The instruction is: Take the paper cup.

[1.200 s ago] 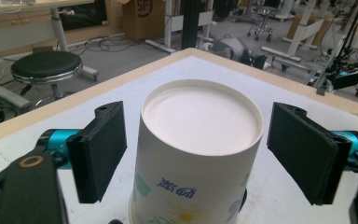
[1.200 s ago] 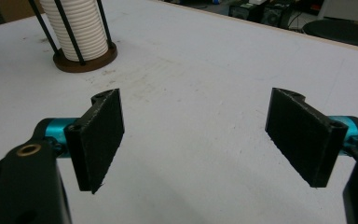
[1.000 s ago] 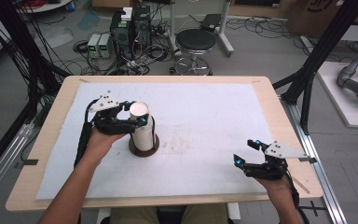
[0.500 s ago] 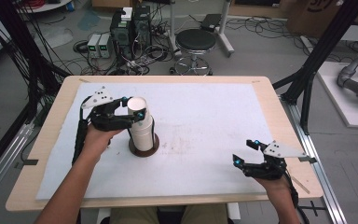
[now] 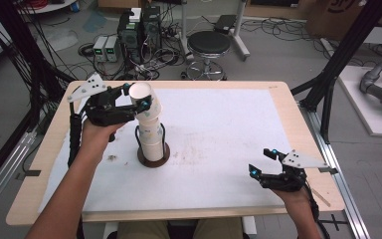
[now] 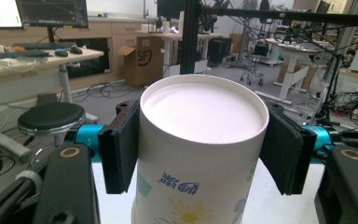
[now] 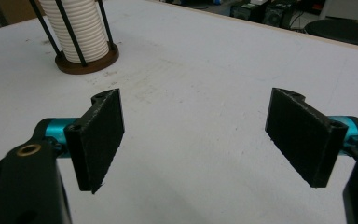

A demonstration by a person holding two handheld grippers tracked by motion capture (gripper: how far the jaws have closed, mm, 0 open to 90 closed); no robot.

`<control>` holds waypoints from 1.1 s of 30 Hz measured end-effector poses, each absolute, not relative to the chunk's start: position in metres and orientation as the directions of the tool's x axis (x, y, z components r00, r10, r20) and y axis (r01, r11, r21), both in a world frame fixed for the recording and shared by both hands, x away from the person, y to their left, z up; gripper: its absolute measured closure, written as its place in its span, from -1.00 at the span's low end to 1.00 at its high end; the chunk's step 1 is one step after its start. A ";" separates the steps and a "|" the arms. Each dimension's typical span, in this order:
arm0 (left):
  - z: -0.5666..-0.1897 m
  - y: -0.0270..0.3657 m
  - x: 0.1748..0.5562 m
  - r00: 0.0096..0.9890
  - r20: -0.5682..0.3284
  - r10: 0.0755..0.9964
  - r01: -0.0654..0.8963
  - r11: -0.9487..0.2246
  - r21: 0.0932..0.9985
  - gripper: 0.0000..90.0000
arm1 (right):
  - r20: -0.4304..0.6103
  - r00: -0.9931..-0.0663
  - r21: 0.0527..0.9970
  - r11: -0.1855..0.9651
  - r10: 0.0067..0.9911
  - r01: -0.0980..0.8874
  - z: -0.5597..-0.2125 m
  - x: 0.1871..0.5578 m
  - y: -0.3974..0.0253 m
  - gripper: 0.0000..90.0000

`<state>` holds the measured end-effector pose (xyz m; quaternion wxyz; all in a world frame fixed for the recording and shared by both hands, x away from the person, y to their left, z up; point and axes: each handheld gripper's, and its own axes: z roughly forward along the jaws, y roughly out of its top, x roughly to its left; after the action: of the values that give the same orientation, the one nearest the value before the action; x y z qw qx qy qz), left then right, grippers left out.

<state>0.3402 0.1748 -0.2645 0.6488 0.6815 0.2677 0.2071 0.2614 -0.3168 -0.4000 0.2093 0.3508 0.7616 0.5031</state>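
Paper, thin and light, makes the cup (image 6: pixel 200 154) easily crushed; it is clamped just below the rim by the left gripper (image 5: pixel 129 102), above the stack (image 5: pixel 151 137) in its holder (image 5: pixel 153 158). The right gripper (image 5: pixel 266 163) is held agape over the table (image 5: pixel 229 114), well apart.

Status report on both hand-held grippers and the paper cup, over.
Left hand-held gripper shut on top paper cup, lifted partway off the cup stack. Right hand-held gripper open, idle over the table. Nothing in the way.
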 end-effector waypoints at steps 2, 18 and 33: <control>-0.259 0.173 0.340 0.774 -0.057 0.630 0.086 -0.015 0.996 -0.22 | 0.033 -0.666 0.914 0.247 0.745 0.322 -0.400 0.261 -0.317 -0.56; -0.262 0.118 0.331 0.858 -0.041 0.513 0.072 -0.040 0.997 -0.22 | 0.035 -0.676 0.914 0.251 0.736 0.320 -0.399 0.263 -0.314 -0.56; -0.296 0.089 0.331 0.884 -0.052 0.465 0.108 -0.093 0.990 -0.22 | 0.037 -0.716 0.913 0.268 0.697 0.307 -0.397 0.268 -0.299 -0.56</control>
<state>0.3308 0.0894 -0.2965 0.6439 0.7261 0.1971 0.1387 0.2683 -0.2993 -0.3965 0.1908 0.3249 0.7730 0.5105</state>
